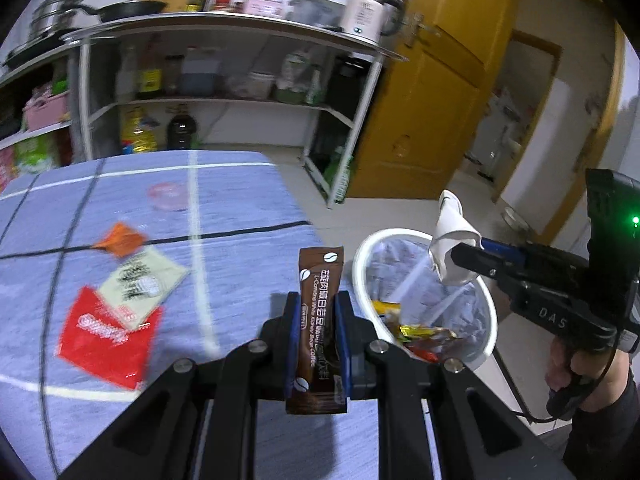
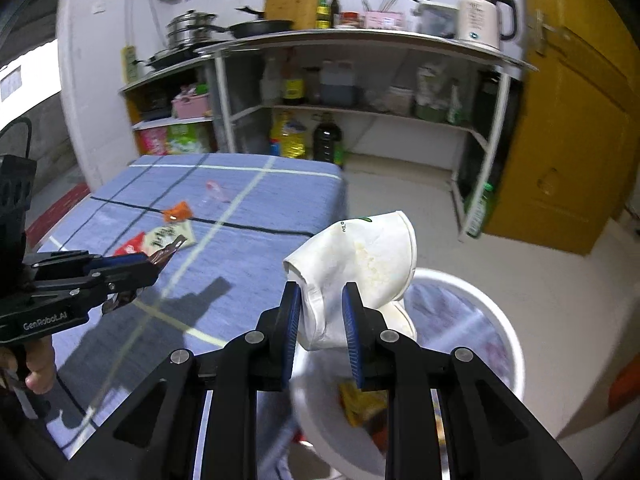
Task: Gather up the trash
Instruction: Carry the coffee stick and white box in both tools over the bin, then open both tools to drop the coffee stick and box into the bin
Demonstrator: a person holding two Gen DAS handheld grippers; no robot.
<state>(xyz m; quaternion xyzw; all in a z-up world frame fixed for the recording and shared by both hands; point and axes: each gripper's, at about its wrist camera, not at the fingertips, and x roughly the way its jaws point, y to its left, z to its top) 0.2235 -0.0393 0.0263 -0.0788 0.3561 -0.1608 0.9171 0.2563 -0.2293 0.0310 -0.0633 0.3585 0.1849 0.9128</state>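
The left gripper (image 1: 318, 312) was clamped on a brown coffee sachet (image 1: 319, 320), held upright over the blue checked worktop (image 1: 224, 208) near its 3 o'clock edge. The right gripper (image 2: 322, 312) pinched a crumpled white paper cup (image 2: 360, 256) above the white trash bin (image 2: 508, 344), which stood on the floor at the worktop's 3 o'clock side and contained wrappers. At 9 o'clock of the sachet in the left view, a red packet (image 1: 108, 336), a cream packet (image 1: 142, 284) and an orange wrapper (image 1: 122, 240) lay on the worktop.

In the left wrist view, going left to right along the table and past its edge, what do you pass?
Red packet → beige packet → coffee sachet in the left gripper → bin → crushed cup in the right gripper.
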